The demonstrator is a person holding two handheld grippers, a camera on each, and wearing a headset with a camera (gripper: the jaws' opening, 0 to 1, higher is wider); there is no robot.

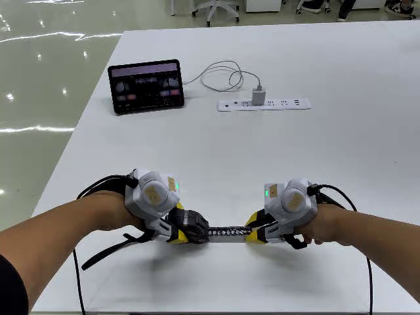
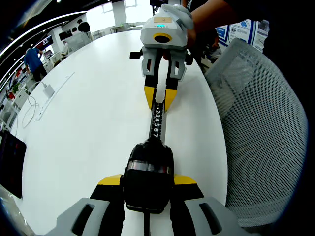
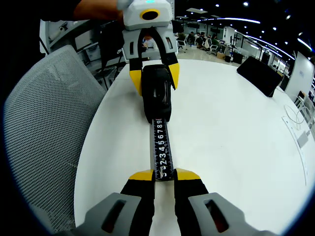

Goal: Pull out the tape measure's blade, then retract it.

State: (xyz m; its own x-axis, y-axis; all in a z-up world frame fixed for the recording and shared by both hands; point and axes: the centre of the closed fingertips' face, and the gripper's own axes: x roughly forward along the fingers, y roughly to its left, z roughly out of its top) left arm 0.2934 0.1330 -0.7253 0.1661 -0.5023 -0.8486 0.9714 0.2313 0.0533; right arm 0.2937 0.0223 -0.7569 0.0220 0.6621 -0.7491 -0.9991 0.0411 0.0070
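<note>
Tape measure case (image 2: 148, 174): black body, seated between the left gripper's yellow-tipped jaws, low over the table. Its mouth faces the opposite gripper.
Blade (image 3: 161, 145): out of the case and running in a straight line from the case mouth to the right gripper's jaw tips. Printed numerals are legible along the exposed length. It sits just above the table surface; contact with the surface cannot be confirmed.
Left gripper (image 1: 180, 230): jaws clamped on the two sides of the tape measure case, with the case filling the gap between them. A hand holds the gripper body from behind.
Right gripper (image 3: 164, 174): jaws pinched together on the free end of the blade, which enters between the two yellow tips. A hand holds the body from behind.
Gripper relation: the two sets of jaws point at each other along the blade, near but apart, with the exposed blade as the sole link between them.
Table (image 1: 197, 151): white, level, bearing both grippers at its near edge.
Beyond the jaws, far side of the table: a tablet (image 1: 146, 85) propped up with its screen lit; to its right a white power strip (image 1: 262, 104) lying flat, with a charger (image 1: 258, 97) plugged in and a looped cable (image 1: 220, 75) leading toward the tablet.
Behind the jaws, off the table: a grey mesh chair (image 2: 261, 123) stands at the near edge.
</note>
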